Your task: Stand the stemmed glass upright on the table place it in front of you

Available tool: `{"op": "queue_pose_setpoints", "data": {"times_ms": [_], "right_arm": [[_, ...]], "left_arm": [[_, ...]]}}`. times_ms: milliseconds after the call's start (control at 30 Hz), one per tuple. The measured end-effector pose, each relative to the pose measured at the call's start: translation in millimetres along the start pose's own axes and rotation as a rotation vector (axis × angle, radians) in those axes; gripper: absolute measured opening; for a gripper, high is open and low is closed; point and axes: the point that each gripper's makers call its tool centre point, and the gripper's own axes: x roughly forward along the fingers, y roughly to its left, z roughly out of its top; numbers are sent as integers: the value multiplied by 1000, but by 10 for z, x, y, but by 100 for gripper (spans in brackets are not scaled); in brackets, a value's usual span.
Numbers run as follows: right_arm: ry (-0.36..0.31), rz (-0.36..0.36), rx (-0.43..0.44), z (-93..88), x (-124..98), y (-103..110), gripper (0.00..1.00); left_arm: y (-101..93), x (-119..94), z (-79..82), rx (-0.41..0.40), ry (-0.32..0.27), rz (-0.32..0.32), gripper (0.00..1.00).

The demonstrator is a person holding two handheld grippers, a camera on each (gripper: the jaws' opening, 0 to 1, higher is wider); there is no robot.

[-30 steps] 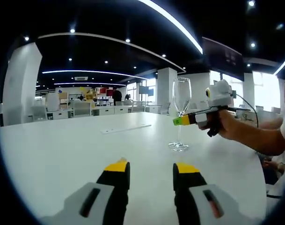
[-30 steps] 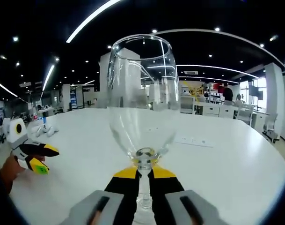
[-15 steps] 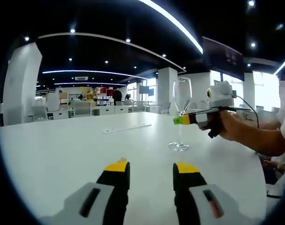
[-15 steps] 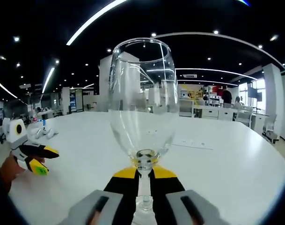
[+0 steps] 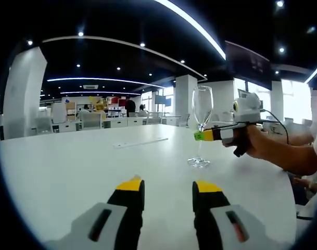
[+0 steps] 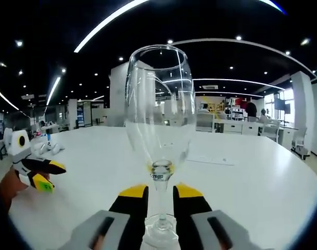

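We have the stemmed glass [image 6: 159,151] standing upright on the white table [image 5: 70,166], its foot flat on the surface and its bowl empty. In the right gripper view our right gripper [image 6: 160,194] sits with its 2 yellow-tipped jaws parted on either side of the stem, a visible gap on each side, so it looks released rather than clamped. In the left gripper view the same glass [image 5: 201,126] stands well ahead and to the right, with the right gripper [image 5: 201,136] level with the upper stem and a hand [image 5: 252,143] behind it.

Our left gripper [image 5: 168,188] hovers low over bare table, jaws apart and holding nothing, well clear of the glass.

The step in hand, as we judge it, is letting go cleanly. To do it well we draw the right gripper straight back along its own line, keeping both jaws off the stem, since a sideways brush could tip a tall, narrow glass. We keep the jaws level and avoid dipping toward the foot. The left gripper is best left where it is.
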Motion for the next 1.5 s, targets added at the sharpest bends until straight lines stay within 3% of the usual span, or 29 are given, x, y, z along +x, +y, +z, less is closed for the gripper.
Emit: {"op": "queue_pose_setpoints", "data": {"times_ms": [700,1500], "right_arm": [[-25,-13,-16,27,-186,15,27],[-62,-32,-20,97,-659,127,27]], "left_arm": [[2,6,-4,0,3,3,37],[-38,24,-15,2,14,-6,37]]}}
